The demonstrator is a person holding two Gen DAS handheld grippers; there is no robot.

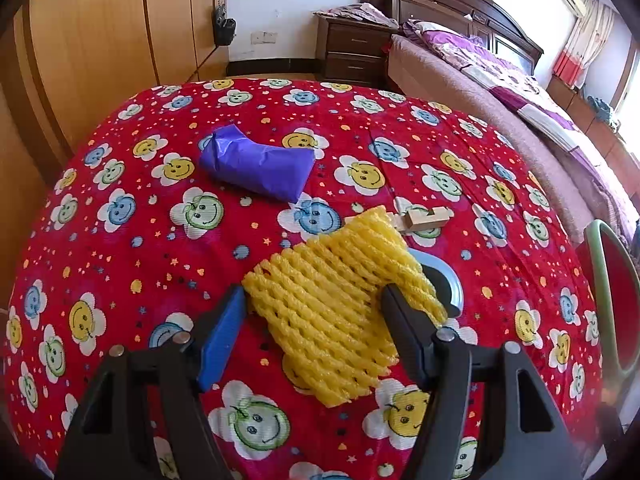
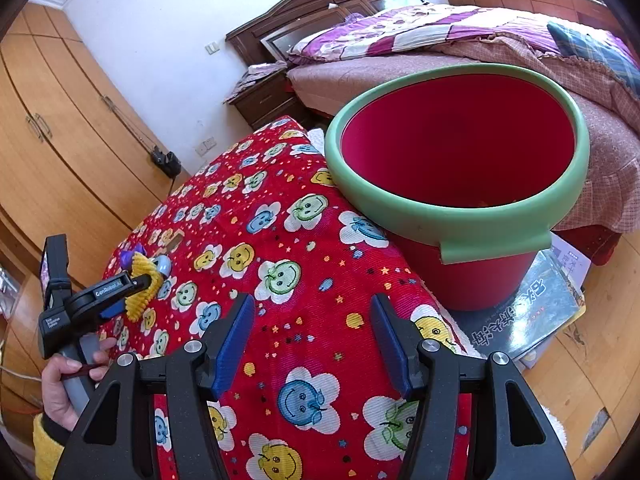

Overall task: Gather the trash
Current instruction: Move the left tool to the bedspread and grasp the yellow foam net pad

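Observation:
A yellow foam net (image 1: 332,312) lies flat on the red smiley-face tablecloth (image 1: 120,264). My left gripper (image 1: 313,292) is down over it, open, with the net between its jaws; the right finger covers the net's edge, and no squeeze shows. The right wrist view shows that left gripper (image 2: 138,284) at the net (image 2: 140,270). A crumpled purple bag (image 1: 258,164) lies farther back. My right gripper (image 2: 313,300) hangs open over bare cloth with nothing between its fingers. The red bin with a green rim (image 2: 460,224) stands just beyond the table's edge, open top facing up.
A grey-blue round object (image 1: 450,280) sits partly under the net, and small wooden blocks (image 1: 424,218) lie behind it. The bin rests on stacked books (image 2: 532,320) on the wood floor. A hand (image 2: 66,380) holds the left gripper's handle. A bed, a nightstand and wardrobes surround the table.

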